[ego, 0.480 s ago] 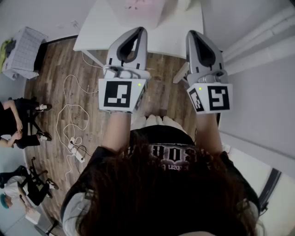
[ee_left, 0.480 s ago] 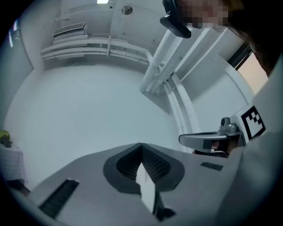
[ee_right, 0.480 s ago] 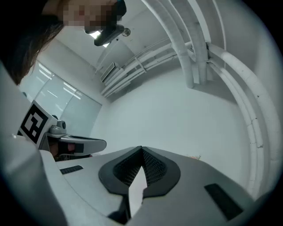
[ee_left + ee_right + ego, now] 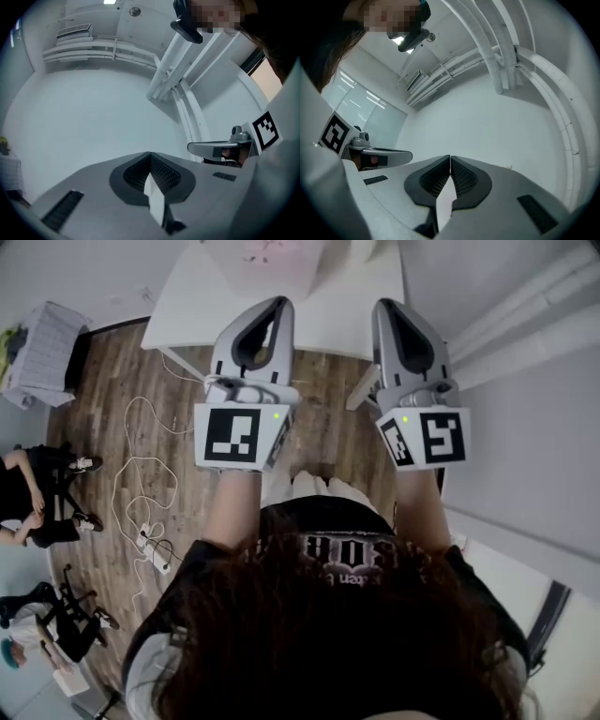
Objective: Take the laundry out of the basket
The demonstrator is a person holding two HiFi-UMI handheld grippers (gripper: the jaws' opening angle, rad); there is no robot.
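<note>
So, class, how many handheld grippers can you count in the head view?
2. The left gripper is held up at centre-left and the right gripper beside it at centre-right. Both point toward the white table with their jaws together. None appears hidden.

Head view: white table (image 4: 192, 306) was cut off by the top edge, and a pale pinkish object (image 4: 272, 254) on it was cropped there too, kind not determinable. Hair (image 4: 328, 643) covered the lower frame and hid the torso. Forearms (image 4: 230, 512) ran up behind the marker cubes (image 4: 232, 435), so the grip on the left gripper (image 4: 281, 302) and right gripper (image 4: 382, 306) was hidden. Seated people (image 4: 33, 493) were cut by the left edge. A small item on the floor cable (image 4: 150, 542) was too small to identify
</note>
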